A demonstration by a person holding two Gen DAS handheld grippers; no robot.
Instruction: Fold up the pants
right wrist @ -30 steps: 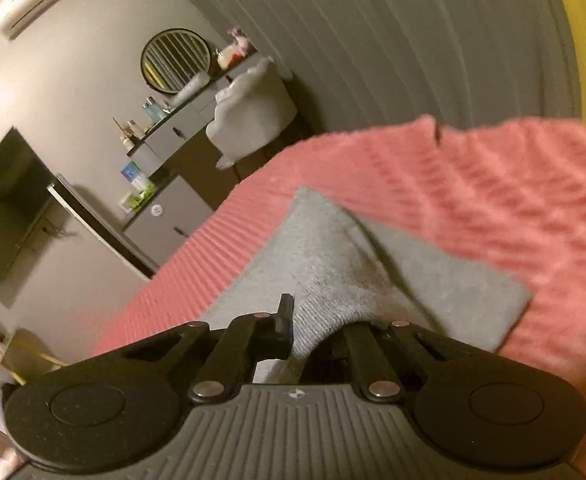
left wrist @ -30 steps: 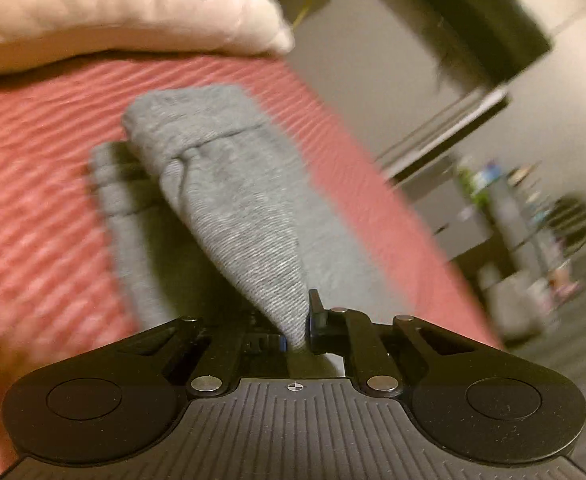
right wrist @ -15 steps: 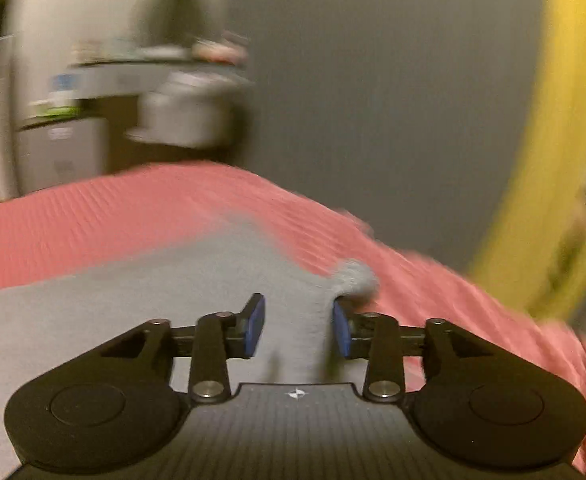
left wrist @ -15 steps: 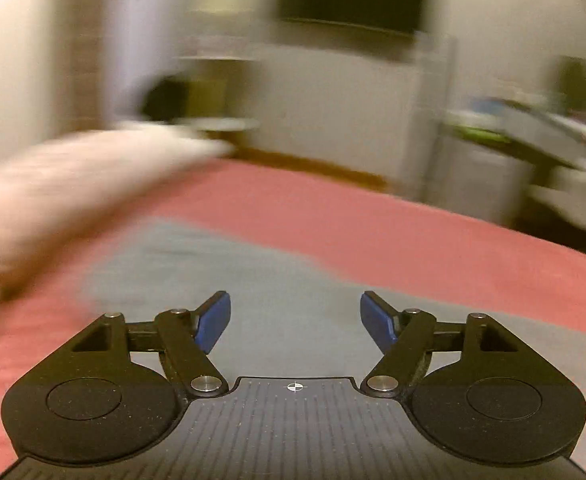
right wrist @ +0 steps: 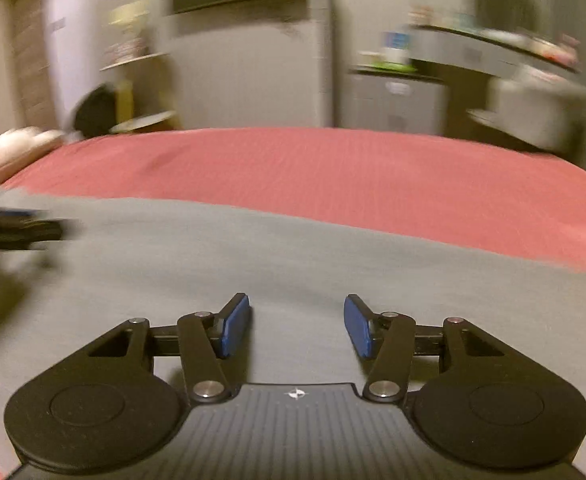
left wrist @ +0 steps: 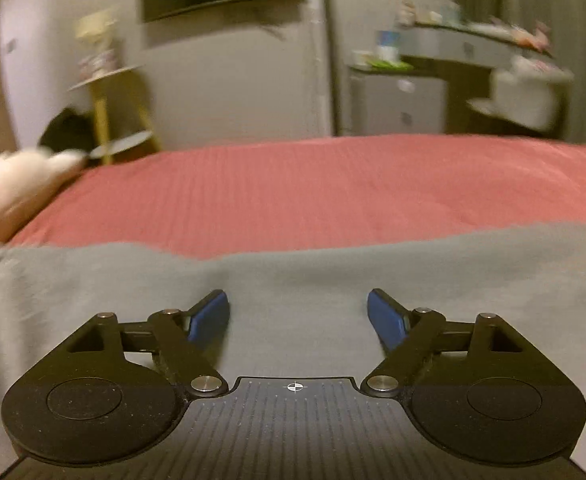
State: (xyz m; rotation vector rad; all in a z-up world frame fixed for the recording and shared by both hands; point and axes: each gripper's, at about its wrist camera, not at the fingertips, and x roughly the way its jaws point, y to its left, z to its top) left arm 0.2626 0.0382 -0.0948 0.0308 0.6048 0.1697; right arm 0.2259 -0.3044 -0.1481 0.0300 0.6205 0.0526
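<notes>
Only my right cam shows a dark blurred shape at far left, prob. my left gripper [right wrist: 17, 230], over the grey pants [right wrist: 253, 264]. The left cam shows more of the pale pillow [left wrist: 9, 192]. Pants lie flat across the near part of the red bedspread [left wrist: 333, 192]; their far edge runs w/ bare red beyond it. Both tools sit low & level over the cloth: left gripper [left wrist: 297, 316] spread wide, right gripper [right wrist: 297, 326] spread too, neither pinching anything.
</notes>
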